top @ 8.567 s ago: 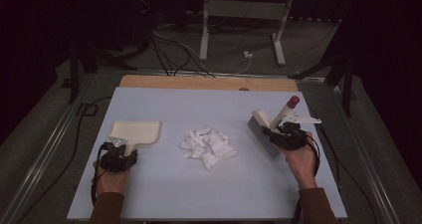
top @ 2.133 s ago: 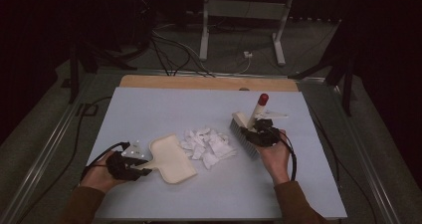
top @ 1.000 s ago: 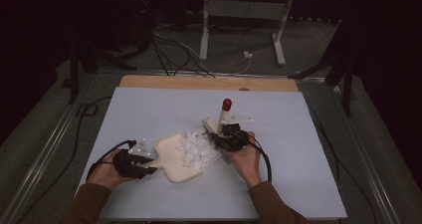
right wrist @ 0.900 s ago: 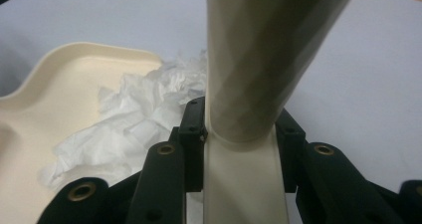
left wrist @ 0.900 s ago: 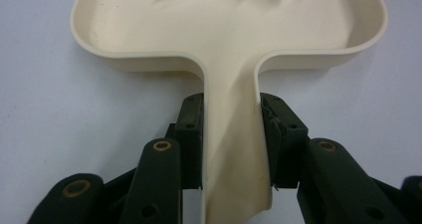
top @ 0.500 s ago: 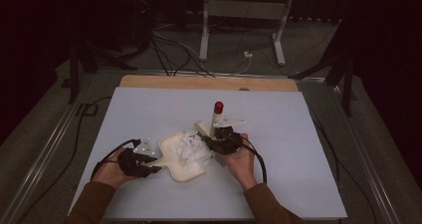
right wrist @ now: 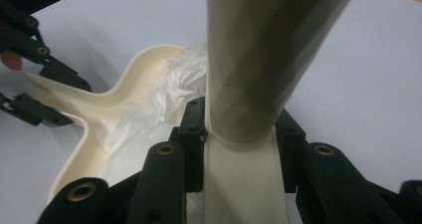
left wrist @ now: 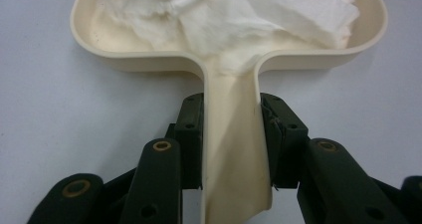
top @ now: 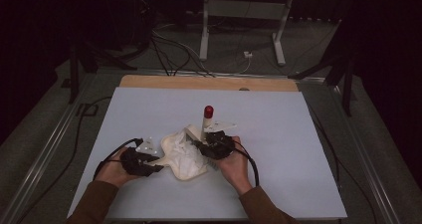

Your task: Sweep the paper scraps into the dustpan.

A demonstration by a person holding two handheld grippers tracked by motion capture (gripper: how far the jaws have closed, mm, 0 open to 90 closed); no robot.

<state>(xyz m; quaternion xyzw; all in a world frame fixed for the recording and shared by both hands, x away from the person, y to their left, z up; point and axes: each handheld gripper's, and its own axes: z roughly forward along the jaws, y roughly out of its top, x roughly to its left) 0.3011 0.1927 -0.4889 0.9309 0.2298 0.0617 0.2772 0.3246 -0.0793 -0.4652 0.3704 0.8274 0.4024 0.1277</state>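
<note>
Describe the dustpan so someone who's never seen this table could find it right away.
On the pale blue table, look near the front edge between the two hands. The cream dustpan lies there, its handle clamped by the left gripper, white crumpled paper heaped in its tray. The neighbouring brush stands up, red-capped.

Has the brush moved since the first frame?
Yes. The brush has crossed from the table's right side to its middle, and now sits by the dustpan with the tissue in it.
</note>
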